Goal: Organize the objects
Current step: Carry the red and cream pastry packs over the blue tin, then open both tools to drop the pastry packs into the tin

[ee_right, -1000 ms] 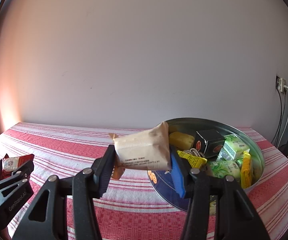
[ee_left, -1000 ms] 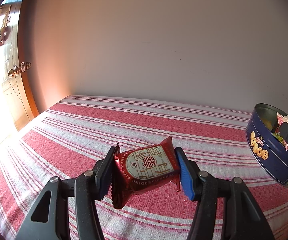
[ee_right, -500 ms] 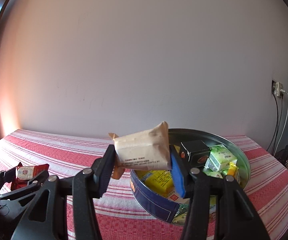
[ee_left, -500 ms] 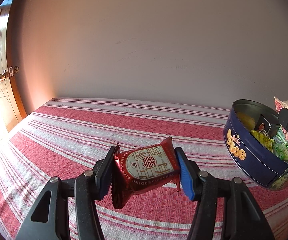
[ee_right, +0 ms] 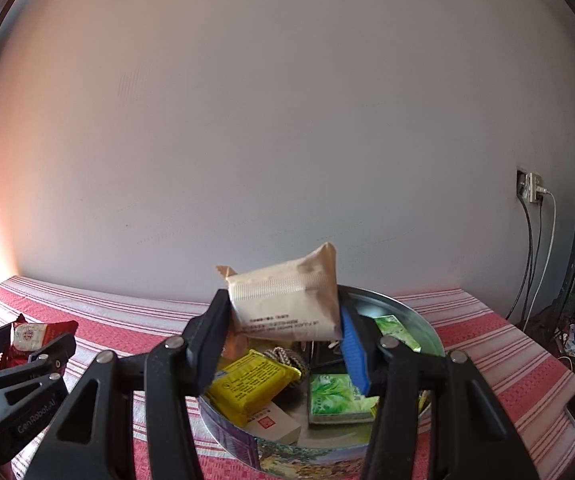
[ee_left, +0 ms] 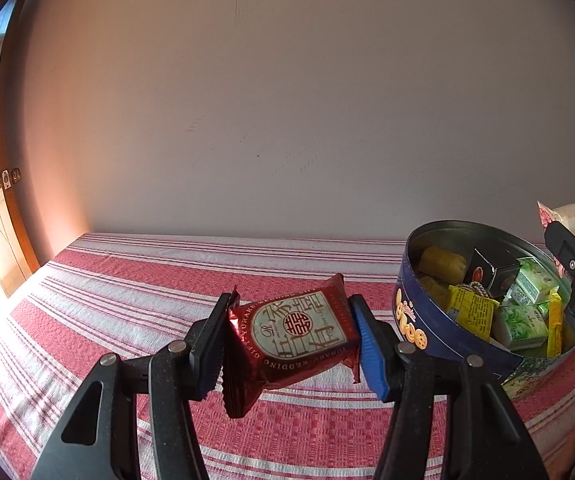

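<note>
the red snack packet [ee_left: 299,338] sat clamped by its two side edges in the left tongs [ee_left: 291,344], held in the air above the red-and-white striped bed cover [ee_left: 127,300] and well short of the round blue tin [ee_left: 439,332] to its right. the tin, open and standing on the cover, already held yellow and green packets and a small dark box. the beige packet [ee_right: 287,306] was pinched across its width in the right tongs [ee_right: 283,336], hanging above the tin's open mouth. judging from this, the right drop came first: lower the beige packet toward a gap among the contents, then release it so it would not bounce out. the left should wait clear of the rim, then carry its packet over and release low too.
</note>
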Motion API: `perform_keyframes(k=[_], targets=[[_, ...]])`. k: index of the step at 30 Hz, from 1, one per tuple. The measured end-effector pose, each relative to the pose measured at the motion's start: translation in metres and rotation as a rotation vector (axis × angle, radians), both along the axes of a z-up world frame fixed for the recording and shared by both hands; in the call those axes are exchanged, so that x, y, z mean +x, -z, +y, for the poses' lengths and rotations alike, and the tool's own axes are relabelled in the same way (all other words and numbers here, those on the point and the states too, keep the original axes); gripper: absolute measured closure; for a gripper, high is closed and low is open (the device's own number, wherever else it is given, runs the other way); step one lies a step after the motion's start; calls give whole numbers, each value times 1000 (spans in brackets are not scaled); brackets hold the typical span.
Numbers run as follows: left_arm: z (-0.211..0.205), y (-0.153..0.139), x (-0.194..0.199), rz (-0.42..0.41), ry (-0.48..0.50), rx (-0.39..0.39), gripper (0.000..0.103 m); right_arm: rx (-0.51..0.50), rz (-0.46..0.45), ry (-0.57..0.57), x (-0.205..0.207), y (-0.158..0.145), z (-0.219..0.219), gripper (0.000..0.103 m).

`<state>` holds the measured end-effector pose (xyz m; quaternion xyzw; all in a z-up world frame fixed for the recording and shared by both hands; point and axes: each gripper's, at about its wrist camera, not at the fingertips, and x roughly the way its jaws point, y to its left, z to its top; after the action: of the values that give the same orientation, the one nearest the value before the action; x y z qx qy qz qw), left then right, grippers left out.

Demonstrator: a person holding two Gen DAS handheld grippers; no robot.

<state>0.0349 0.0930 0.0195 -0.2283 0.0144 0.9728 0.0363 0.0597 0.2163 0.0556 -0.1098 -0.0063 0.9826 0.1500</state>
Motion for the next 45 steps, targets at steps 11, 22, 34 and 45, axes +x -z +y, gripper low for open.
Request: perform_keyframes(k=[11, 22, 34, 45], targets=[[49, -22, 1, 52, 99, -2, 44, 10, 7, 85, -6, -4, 48, 51], [100, -16, -12, 33, 178, -1, 44, -14, -40, 164, -21, -2, 99, 51], [136, -2, -28, 2, 224, -9, 44, -25, -110, 165, -37, 3, 121, 51], [144, 8, -44, -46, 220, 11, 44, -50, -168, 113, -51, 11, 133, 51]])
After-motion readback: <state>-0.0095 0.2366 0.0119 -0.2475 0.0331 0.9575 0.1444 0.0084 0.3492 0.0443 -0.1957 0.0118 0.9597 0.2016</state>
